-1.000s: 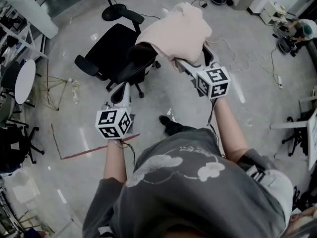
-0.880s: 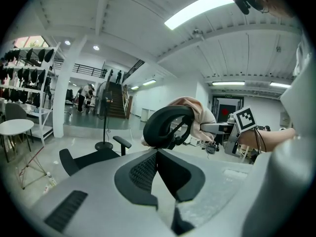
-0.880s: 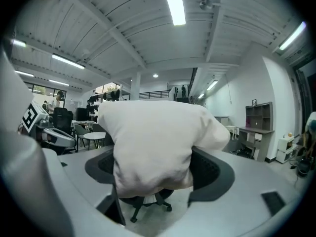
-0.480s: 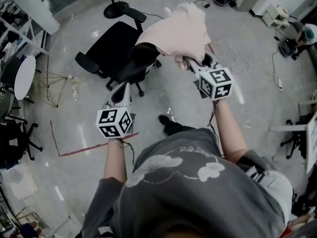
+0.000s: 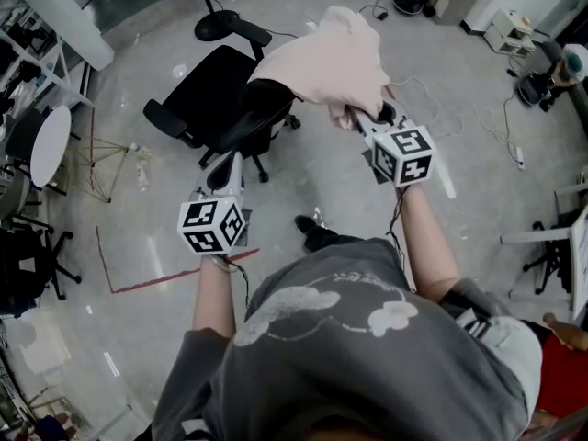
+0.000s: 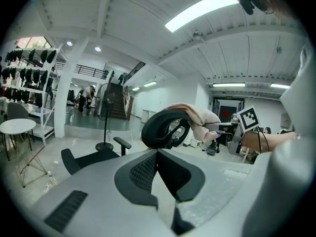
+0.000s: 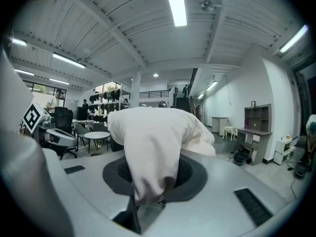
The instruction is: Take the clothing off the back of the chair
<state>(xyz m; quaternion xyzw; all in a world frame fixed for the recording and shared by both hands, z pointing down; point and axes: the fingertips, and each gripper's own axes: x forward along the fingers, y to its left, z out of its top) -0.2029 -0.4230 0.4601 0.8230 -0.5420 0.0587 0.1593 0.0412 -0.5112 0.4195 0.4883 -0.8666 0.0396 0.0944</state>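
Pale pink clothing (image 5: pixel 326 62) lies draped over the top of the black chair (image 5: pixel 216 99). It covers part of the headrest (image 6: pixel 165 127) and hangs off the right edge of the chair's back. The chair stands on a grey floor (image 5: pixel 322 182), with its seat and armrests turned away from the person.

The right gripper (image 5: pixel 355 118) is at the clothing's lower hem, by the right edge of the back. Its jaws are closing and stand narrow, with a bunched fold of the clothing pinched between them. The rest of the clothing rises from the jaws in a heap.

The left gripper (image 5: pixel 224 167) hovers near the chair's back, lower and to the left, clear of both chair and clothing. Its jaws are together with nothing between them.

Farther out, a round white table (image 5: pixel 46 150) stands at the left and a dark round base (image 5: pixel 213 24) sits beyond the chair. A red line (image 5: pixel 175 274) runs across the floor near the person's feet.
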